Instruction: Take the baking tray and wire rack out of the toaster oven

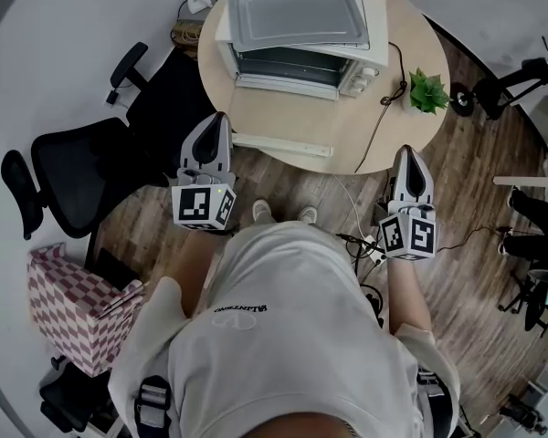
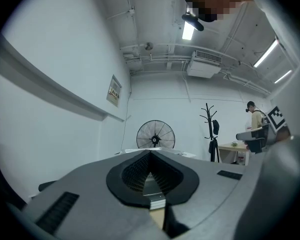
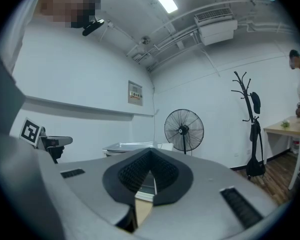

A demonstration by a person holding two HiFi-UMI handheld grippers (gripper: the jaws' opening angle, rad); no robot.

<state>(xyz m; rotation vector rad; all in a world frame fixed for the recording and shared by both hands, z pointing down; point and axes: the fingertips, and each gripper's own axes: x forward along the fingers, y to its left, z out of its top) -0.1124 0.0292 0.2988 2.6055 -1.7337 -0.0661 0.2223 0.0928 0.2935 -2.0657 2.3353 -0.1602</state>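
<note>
While both claws are pressed together on nothing, the left claw [image 2: 150, 152] and the right claw [image 3: 151, 149] held level side by side with only air at their ribbed pads, the work is mostly one of lining up. Straight ahead of the left claw's tips, near the edge of the round table [image 1: 274, 117], lies a narrow white bar [image 1: 283, 144] about as wide as the oven's front; it may be the rim of a let-down door, but I cannot tell. Just beyond it stands the toaster oven [image 1: 297, 62], its dark front facing the claws. From the right claw it lies ahead and toward the inner side. Neither baking tray nor wire rack can be made out in that dark front. A rimmed silvery sheet [image 1: 297, 16] lies on the oven's top, either the tray or the oven's own roof, so the scene fits tray and rack inside as well as a tray set out on top. Either way, I judge any reach should go in level and square to the front, with the right claw minding the black cable [image 1: 390, 99] and the small plant [image 1: 428, 91] beyond its tip.
</note>
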